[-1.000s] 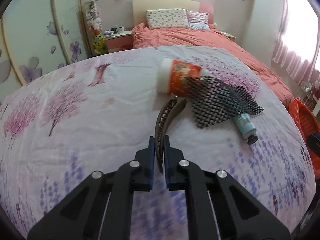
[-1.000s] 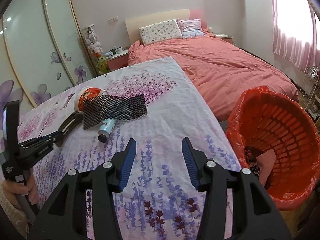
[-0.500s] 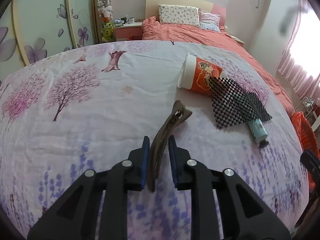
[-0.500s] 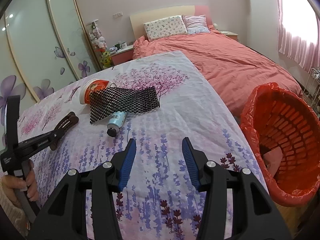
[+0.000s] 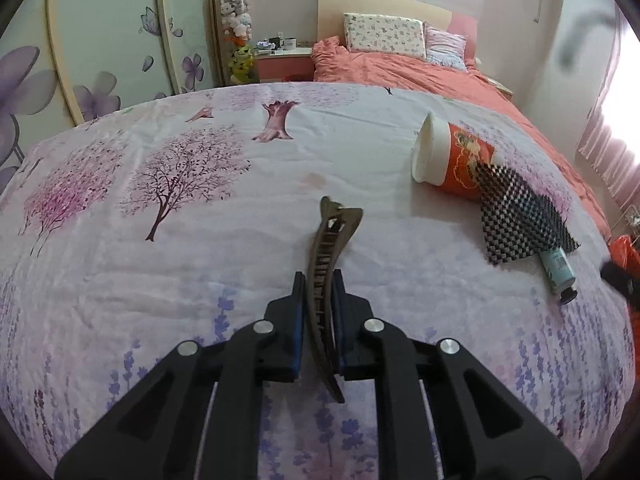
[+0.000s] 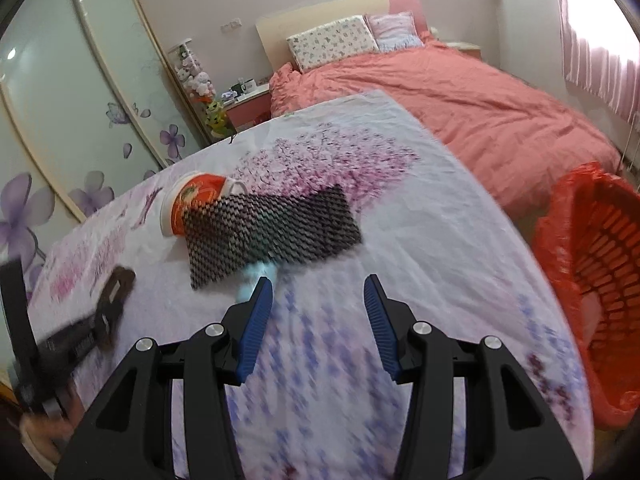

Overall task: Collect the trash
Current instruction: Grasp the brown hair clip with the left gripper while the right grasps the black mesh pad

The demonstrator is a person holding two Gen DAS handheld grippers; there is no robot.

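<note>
My left gripper (image 5: 319, 280) is closing its jaws on a brown hair clip (image 5: 340, 220), and its pads press on the clip's middle. The clip's tip lies just above the flowered bedspread (image 5: 180, 240). To its right lie a red and white paper cup (image 5: 452, 160) on its side, a black mesh mat (image 5: 520, 220) and a pale blue tube (image 5: 558, 270) half under the mat. My right gripper (image 6: 318, 288) stands open and holds nothing, just short of the mat (image 6: 280, 228). The tube (image 6: 256, 276) is at its left fingertip. The cup (image 6: 196, 200) lies beyond.
A red basket lined with a red bag (image 6: 600, 280) stands on the floor at the right of the bedspread. A bed with a salmon quilt (image 6: 460, 92) lies behind. Sliding wardrobe doors (image 6: 60, 120) and a nightstand are at the left and back.
The left gripper's jaws widened a little around the clip, then narrowed on it again, and the hand swung left. The right gripper moved forward to the mat and tube.
</note>
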